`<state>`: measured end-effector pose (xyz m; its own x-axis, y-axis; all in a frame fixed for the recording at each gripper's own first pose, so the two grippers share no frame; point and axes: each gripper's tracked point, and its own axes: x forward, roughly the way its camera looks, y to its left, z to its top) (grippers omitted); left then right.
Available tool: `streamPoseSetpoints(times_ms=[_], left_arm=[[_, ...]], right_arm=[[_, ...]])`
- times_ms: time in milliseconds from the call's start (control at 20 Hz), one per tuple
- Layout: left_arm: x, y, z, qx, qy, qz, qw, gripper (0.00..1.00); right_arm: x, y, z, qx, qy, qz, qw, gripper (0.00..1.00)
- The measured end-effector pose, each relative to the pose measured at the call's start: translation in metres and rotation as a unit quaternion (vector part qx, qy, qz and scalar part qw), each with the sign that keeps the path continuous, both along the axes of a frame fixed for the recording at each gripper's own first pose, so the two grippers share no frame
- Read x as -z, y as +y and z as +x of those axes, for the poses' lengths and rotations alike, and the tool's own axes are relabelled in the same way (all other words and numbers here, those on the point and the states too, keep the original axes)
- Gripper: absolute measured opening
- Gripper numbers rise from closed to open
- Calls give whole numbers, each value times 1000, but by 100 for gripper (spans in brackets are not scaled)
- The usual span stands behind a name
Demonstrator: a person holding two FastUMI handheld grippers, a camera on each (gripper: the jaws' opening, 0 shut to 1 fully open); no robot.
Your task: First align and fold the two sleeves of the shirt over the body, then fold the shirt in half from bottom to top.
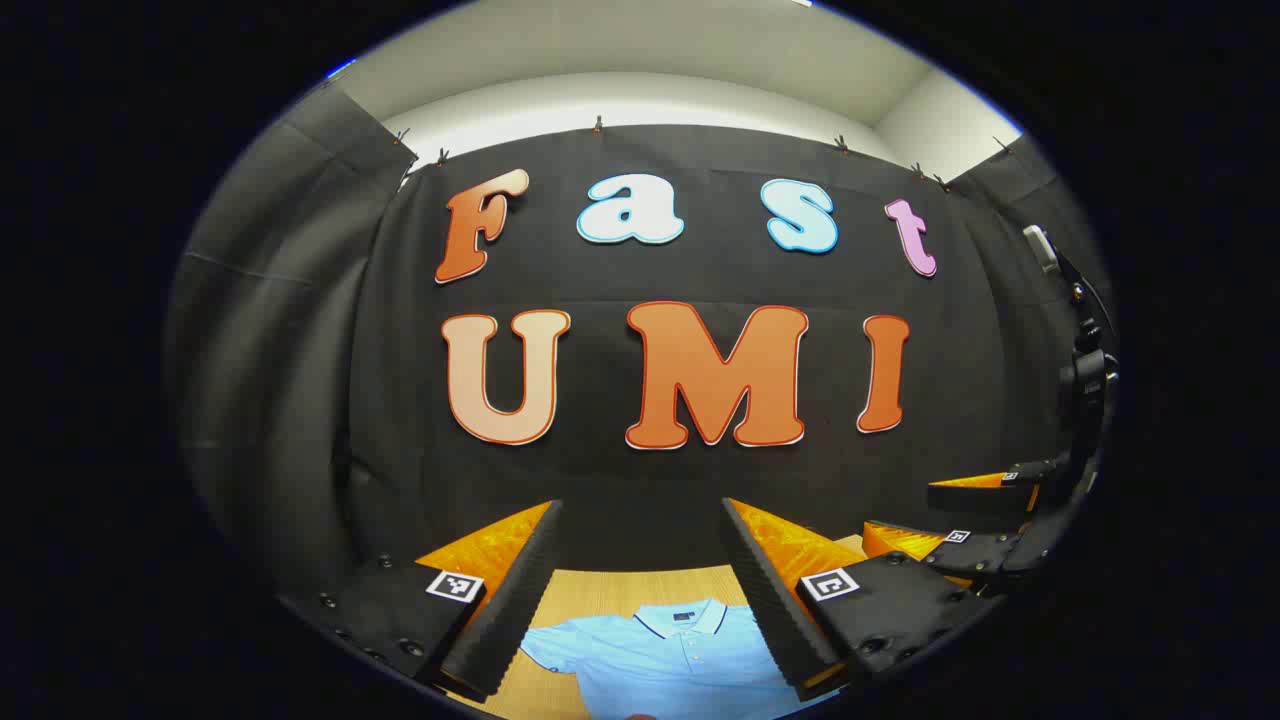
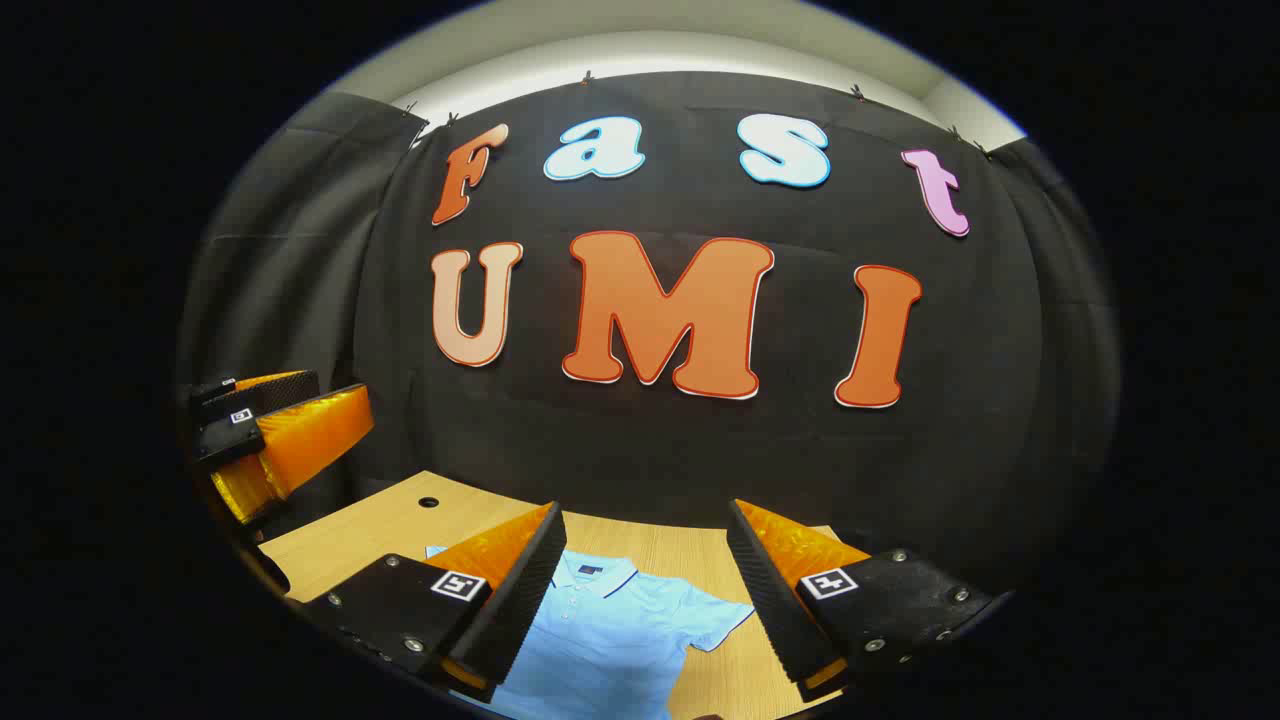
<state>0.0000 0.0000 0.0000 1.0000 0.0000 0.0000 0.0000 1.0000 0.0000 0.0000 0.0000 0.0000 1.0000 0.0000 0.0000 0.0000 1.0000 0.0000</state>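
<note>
The left gripper (image 1: 640, 590) is held above the table (image 1: 600, 585), fingers spread apart, nothing between them. Below and ahead of it a light blue polo shirt (image 1: 670, 655) is laid flat, collar toward the wall; a small dark neck label is seen, too small to read. The right gripper (image 2: 640, 590) is likewise held wide apart over the shirt (image 2: 610, 630). Square coded markers are fixed on each finger mount.

I am seeing a black cloth (image 2: 640, 440) hanging from little clips across the back. A pale wall (image 1: 640, 100) is showing above it. A wooden table (image 2: 400, 525) is sitting below.
</note>
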Motion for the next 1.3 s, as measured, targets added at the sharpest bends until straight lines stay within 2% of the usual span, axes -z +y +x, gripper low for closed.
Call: streamPoseSetpoints(times_ms=[850, 1100, 1300], left_arm=[[-9, -16, 4, 10, -28, 14, 999, 99], [-4, -9, 10, -9, -22, 20, 1000, 100], [7, -11, 15, -12, -7, 16, 1000, 100]], right_arm=[[20, -18, 40, -4, 36, 12, 999, 98], [46, -37, 69, 12, 83, 11, 996, 99], [93, -58, 96, 31, 161, 10, 986, 99]])
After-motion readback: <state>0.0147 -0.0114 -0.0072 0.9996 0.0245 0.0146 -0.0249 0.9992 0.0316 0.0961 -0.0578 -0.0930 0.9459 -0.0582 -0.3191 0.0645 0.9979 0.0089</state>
